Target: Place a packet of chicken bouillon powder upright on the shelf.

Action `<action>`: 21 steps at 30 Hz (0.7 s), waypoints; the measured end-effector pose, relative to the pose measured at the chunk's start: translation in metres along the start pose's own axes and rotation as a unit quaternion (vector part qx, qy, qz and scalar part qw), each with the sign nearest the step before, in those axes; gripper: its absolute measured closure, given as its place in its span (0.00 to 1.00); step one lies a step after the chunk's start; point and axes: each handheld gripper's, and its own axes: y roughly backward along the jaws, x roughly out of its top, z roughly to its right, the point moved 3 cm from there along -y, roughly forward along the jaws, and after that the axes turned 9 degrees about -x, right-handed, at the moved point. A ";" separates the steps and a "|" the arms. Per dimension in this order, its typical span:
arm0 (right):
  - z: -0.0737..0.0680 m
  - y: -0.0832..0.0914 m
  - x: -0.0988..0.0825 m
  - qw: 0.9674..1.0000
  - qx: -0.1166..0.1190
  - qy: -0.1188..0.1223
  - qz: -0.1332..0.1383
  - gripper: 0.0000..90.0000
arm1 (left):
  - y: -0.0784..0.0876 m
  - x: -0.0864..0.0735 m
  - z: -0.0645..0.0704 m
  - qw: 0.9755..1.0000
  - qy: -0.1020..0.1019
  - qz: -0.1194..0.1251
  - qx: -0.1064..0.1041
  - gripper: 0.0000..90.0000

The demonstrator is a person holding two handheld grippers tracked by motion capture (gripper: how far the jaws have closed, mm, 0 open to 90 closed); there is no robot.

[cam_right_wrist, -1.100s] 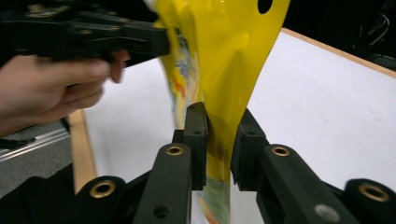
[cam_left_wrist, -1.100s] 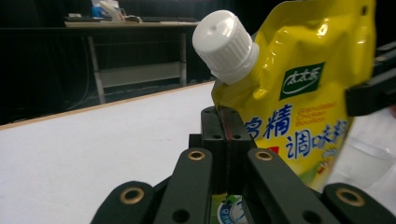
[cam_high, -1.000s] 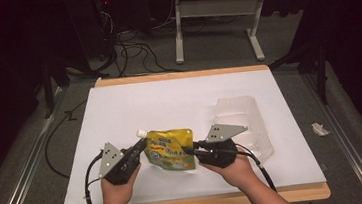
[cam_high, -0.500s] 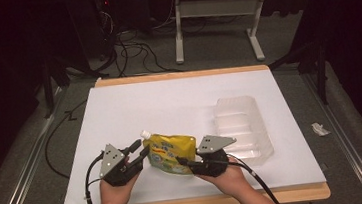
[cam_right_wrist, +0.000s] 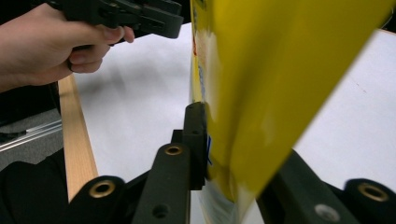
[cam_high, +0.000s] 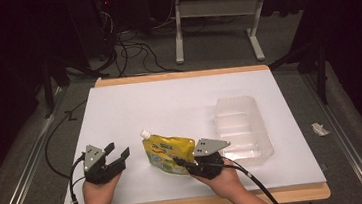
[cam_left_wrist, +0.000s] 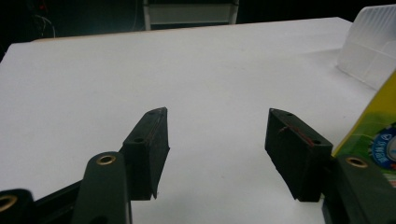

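Yellow spouted pouch stands near the front edge of the white table, pinched at its lower corner by the right gripper. Left gripper sits just beside it, jaws spread and empty. Clear plastic tray lies to the right.

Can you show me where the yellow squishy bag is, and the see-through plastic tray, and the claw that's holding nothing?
Yellow spouted plastic pouch (cam_high: 168,152): high view, on its printed front.
Clear ribbed plastic tray (cam_high: 241,126): high view, on its floor.
Open black left gripper (cam_high: 117,154): high view, between its fingertips.
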 end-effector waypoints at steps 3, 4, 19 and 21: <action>-0.003 0.000 0.001 1.000 0.002 0.005 0.005 0.90 | 0.001 0.003 0.005 1.000 -0.012 0.007 -0.002 0.45; -0.003 0.000 0.001 1.000 0.002 0.004 0.004 0.90 | 0.001 0.003 0.006 1.000 -0.014 0.007 -0.003 0.45; 0.001 0.018 0.008 1.000 0.008 0.002 0.027 0.91 | 0.002 0.005 0.011 0.999 -0.022 0.016 -0.016 0.45; 0.003 0.022 0.009 0.999 0.007 0.005 0.031 0.91 | 0.001 0.005 0.012 0.999 -0.025 0.014 -0.017 0.45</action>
